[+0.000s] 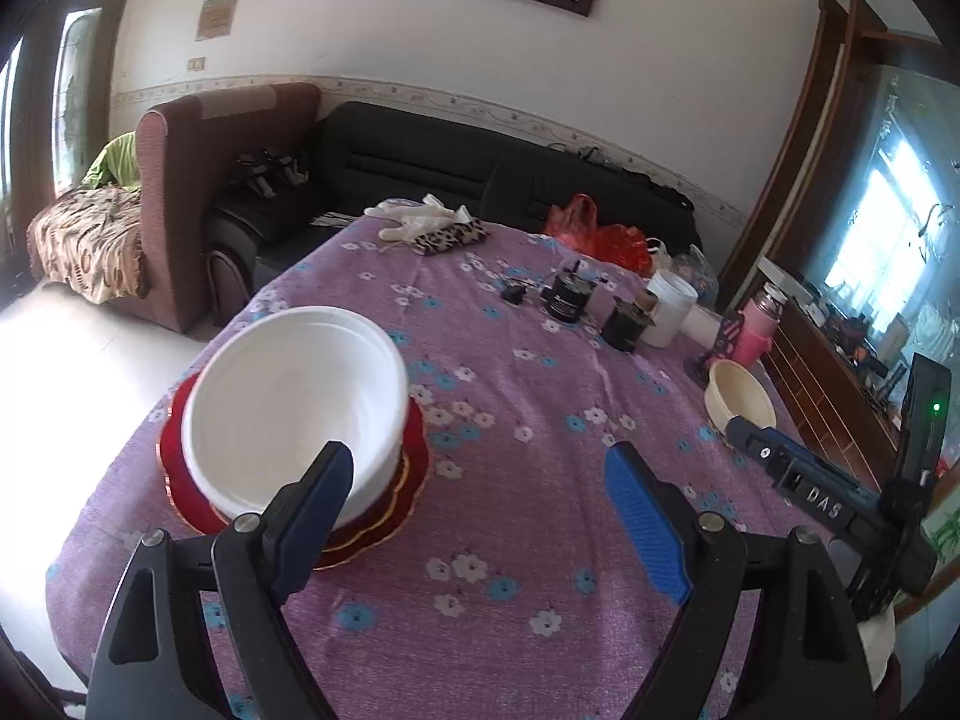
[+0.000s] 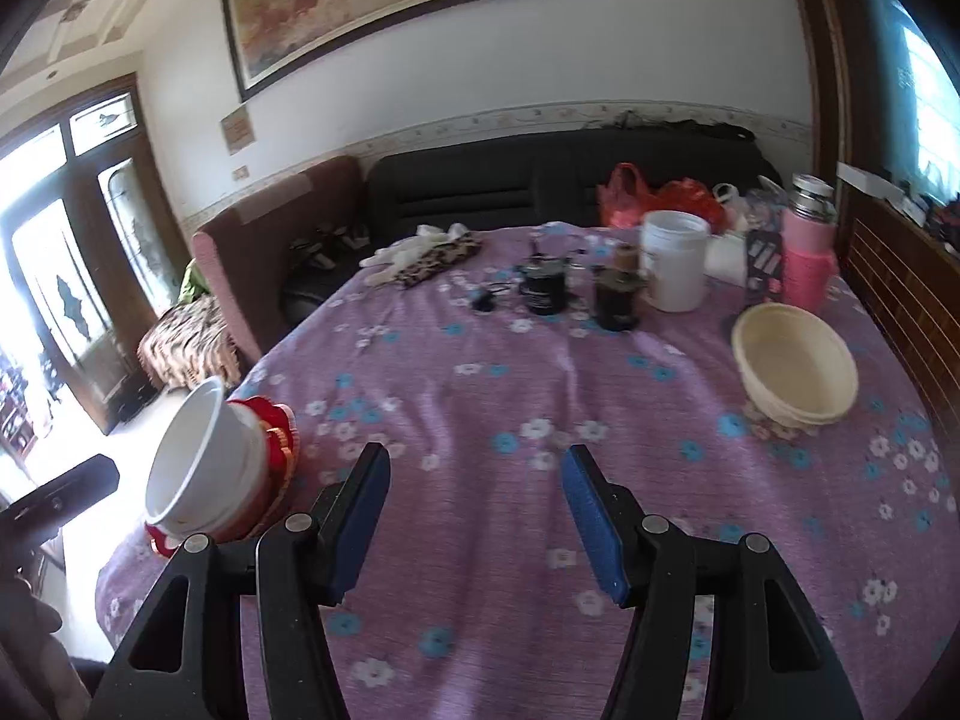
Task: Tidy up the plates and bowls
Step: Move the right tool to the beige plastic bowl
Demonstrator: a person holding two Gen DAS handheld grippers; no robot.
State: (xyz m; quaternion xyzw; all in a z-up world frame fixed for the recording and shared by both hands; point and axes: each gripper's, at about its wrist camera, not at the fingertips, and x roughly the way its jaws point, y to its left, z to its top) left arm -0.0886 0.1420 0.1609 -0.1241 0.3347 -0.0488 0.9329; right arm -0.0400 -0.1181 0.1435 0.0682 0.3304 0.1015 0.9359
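Left claw (image 1: 480,516) gapes, white bowls (image 1: 294,402) beside its left finger.

We see a round table (image 1: 540,630) covered by a purple floral cloth. On it, at the near left edge, red plates (image 1: 414,480) carry stacked white bowls (image 1: 294,396); a cream bowl (image 2: 792,360) sits at the right. Along the far edge we note white gloves (image 1: 420,216), a leopard-print pouch (image 1: 450,238), two dark jars (image 2: 543,288), a white tub (image 2: 672,261), a pink flask (image 2: 807,246) and a red bag (image 1: 600,234).
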